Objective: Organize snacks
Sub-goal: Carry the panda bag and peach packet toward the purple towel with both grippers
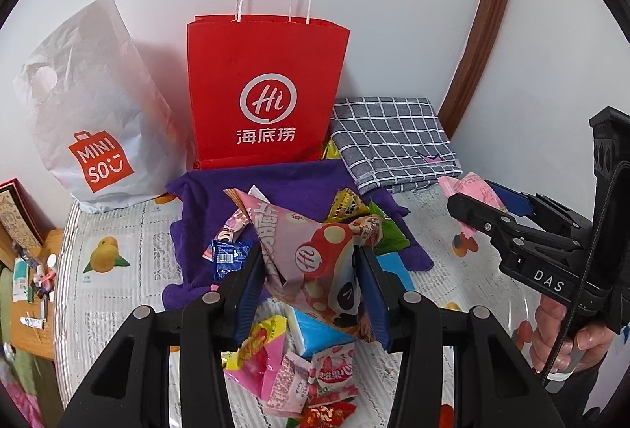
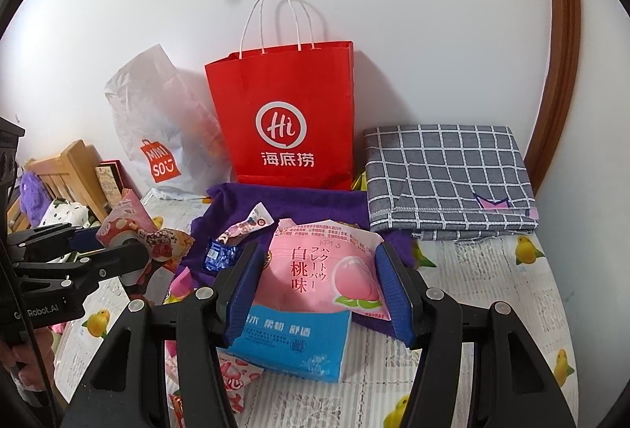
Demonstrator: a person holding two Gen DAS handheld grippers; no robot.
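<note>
My left gripper (image 1: 311,255) is shut on a pink snack bag with a mushroom print (image 1: 315,262), held above the pile of loose snack packets (image 1: 291,369). My right gripper (image 2: 318,251) is shut on a pink peach-flavour pack (image 2: 327,270); beneath it lies a blue tissue pack (image 2: 291,341). Each view shows the other gripper from the side: the right gripper (image 1: 472,193) with its pink pack, the left gripper (image 2: 114,243) with the mushroom bag (image 2: 130,227). A red paper bag (image 1: 267,85) (image 2: 287,121) stands upright at the wall, open at the top.
A white MINISO plastic bag (image 1: 90,128) leans left of the red bag. A folded grey checked cloth (image 2: 449,176) lies to its right and a purple cloth (image 1: 275,184) in front. The fruit-print table cover (image 2: 492,290) shows on the right. A wooden shelf (image 1: 35,254) stands at the left edge.
</note>
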